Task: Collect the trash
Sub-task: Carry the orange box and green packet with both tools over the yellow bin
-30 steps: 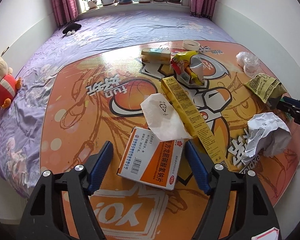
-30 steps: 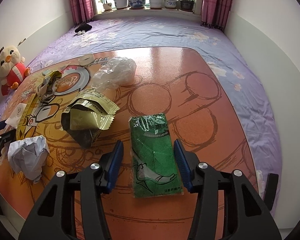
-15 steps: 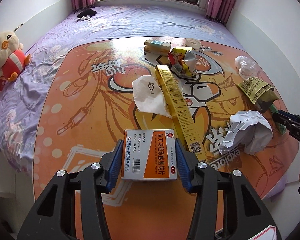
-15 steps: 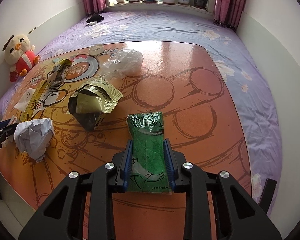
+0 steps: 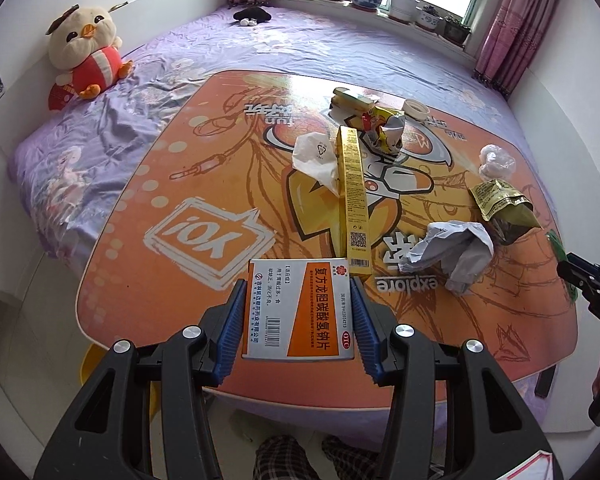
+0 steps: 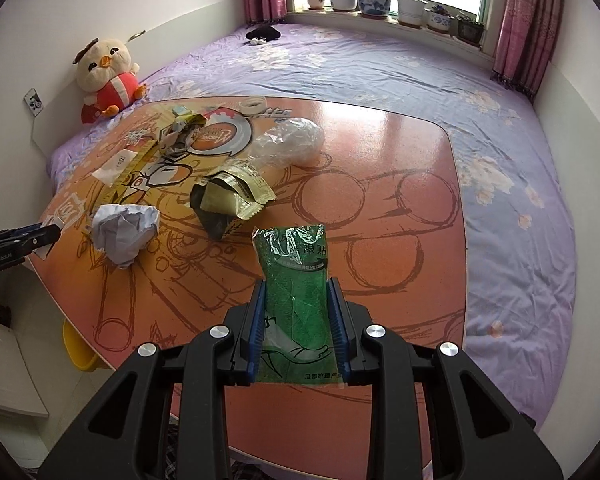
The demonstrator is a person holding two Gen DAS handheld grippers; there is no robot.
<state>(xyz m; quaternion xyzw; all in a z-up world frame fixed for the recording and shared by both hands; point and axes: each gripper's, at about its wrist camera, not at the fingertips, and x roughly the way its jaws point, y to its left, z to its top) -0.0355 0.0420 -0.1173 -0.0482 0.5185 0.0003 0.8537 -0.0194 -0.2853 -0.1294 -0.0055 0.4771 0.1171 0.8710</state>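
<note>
Orange cartoon-printed counter (image 5: pixel 204 184) fills the left wrist view, strewn with litter; the left gripper (image 5: pixel 298 322) pinches a medicine box (image 5: pixel 300 312) across its sides at the near edge. It looks light, stiff, likely crushable. From the right wrist, the right gripper (image 6: pixel 298 320) squeezes a green wrapper (image 6: pixel 294 276), which looks thin, limp and slippery, near its lower end.

A low orange table (image 5: pixel 148 184) printed with cartoon graphics stands on a wide bed covered by a purple floral sheet (image 6: pixel 380 68). Along the far side, potted plants (image 6: pixel 374 0) line a bright windowsill between pink curtains (image 6: pixel 516 20). White walls enclose the bed, with a plush chick (image 5: pixel 86 46) at far left.
</note>
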